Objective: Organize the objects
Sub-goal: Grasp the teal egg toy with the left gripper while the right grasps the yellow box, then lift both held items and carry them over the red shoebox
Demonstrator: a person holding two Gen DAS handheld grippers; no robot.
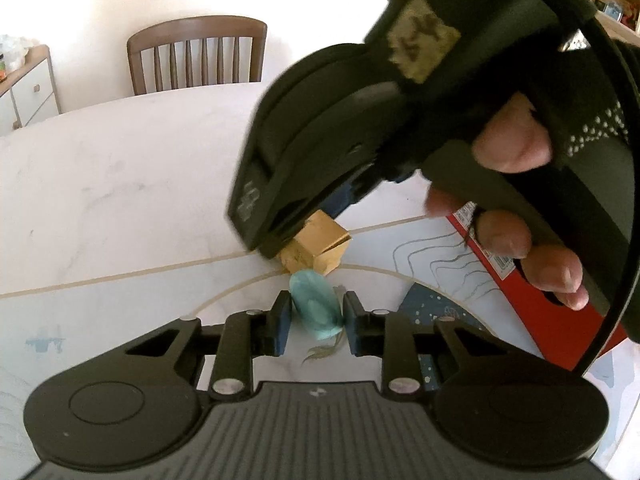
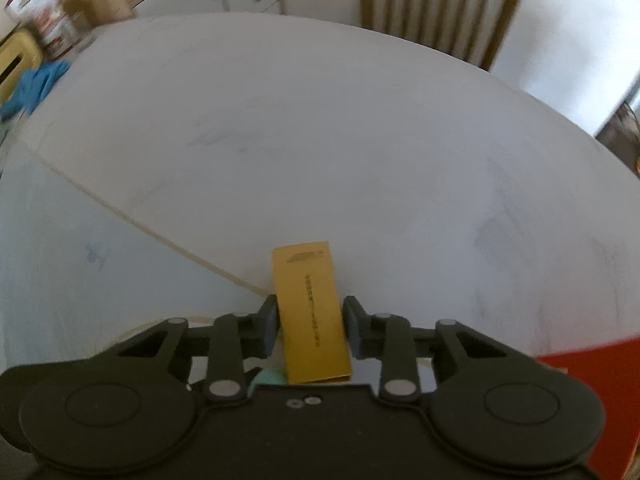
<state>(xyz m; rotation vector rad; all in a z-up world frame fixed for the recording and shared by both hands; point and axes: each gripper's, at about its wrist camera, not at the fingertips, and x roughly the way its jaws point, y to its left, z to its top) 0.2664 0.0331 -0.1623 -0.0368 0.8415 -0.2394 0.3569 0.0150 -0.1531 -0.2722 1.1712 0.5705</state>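
Your left gripper sits low over the pale marbled table, and between its dark blue pads stands a teal oval object, on edge and tilted a little. The pads are drawn in narrow and press on its two flat sides, so you hold it there. Its upper end reaches beyond the fingertips, towards a thin tan line that crosses the table.

Just beyond the teal piece, nearly touching it, is a small yellow-brown box. Your right gripper comes down steeply from the upper right in the left wrist view and is clamped on that box. Your right hand, in a dark fingerless glove, wraps the handle.

From the right wrist camera the same box lies lengthwise between the two fingers, its printed face towards the lens, its far end past the tips and its near end back against the gripper body. The jaws stand narrow, both pads against its long sides. A sliver of teal shows beside the box's near left corner.

A red carton lies on the table to the right of both grippers, under your right hand. A wooden chair stands at the far edge of the table.
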